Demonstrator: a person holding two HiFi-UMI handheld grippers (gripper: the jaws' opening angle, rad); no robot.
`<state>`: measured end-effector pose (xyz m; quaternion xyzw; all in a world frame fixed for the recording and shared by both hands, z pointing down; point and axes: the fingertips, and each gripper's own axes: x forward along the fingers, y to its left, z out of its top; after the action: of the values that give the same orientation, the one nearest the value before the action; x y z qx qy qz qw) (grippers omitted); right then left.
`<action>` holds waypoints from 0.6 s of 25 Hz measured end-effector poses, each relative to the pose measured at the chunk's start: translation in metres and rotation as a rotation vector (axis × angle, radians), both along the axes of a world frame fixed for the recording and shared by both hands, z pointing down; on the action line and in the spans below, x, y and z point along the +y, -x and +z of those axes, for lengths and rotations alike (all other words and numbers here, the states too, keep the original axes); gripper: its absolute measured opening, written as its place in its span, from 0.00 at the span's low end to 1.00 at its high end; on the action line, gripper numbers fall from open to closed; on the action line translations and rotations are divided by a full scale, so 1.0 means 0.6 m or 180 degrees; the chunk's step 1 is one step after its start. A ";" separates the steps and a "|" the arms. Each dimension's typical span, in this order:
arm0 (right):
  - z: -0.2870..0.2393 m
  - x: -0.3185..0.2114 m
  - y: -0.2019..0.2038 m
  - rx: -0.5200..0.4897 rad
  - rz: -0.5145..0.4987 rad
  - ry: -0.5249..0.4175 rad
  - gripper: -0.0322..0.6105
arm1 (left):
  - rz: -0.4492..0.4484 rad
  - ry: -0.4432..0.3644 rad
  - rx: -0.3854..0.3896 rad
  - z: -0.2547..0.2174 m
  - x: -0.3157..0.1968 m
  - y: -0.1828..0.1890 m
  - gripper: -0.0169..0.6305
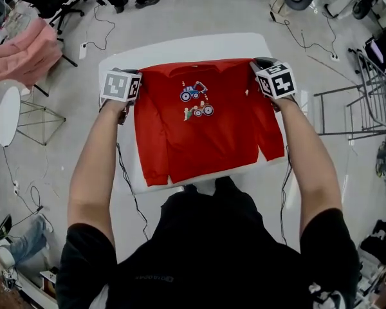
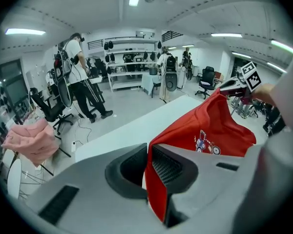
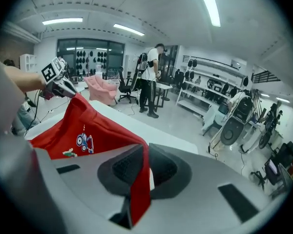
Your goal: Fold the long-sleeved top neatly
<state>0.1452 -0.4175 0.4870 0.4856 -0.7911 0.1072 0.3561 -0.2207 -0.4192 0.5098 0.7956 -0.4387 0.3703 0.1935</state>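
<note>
A red long-sleeved top [image 1: 199,118] with a small vehicle print on its chest hangs spread out over the white table [image 1: 180,47], its hem toward me. My left gripper [image 1: 125,82] is shut on its left shoulder, and red cloth [image 2: 156,179] is pinched between the jaws. At the other shoulder my right gripper [image 1: 260,69] is shut too, with red cloth [image 3: 139,179] between its pads. The right gripper's marker cube [image 2: 249,77] shows in the left gripper view, and the left one's cube [image 3: 53,72] in the right gripper view.
A pink garment [image 1: 22,50] lies over a stand at the far left, beside a round white stool [image 1: 8,114]. Cables [image 1: 106,28] trail on the floor beyond the table. A metal rack [image 1: 373,89] stands to the right. A person [image 2: 80,77] stands among office chairs.
</note>
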 end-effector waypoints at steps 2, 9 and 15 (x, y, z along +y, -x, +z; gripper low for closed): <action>0.022 -0.028 -0.004 0.0032 -0.0077 0.0057 0.11 | -0.0059 0.0009 -0.0047 0.013 -0.017 -0.004 0.07; 0.120 -0.132 0.019 -0.0084 -0.0241 0.0450 0.11 | -0.0415 0.0200 0.0001 0.081 -0.071 0.018 0.08; 0.202 -0.178 0.030 -0.0095 -0.0379 0.0798 0.11 | -0.0513 0.0535 -0.0227 0.160 -0.105 0.026 0.08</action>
<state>0.1272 -0.5243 0.6081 0.3879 -0.8041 0.1910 0.4079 -0.2366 -0.4820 0.6059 0.7251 -0.4753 0.4170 0.2729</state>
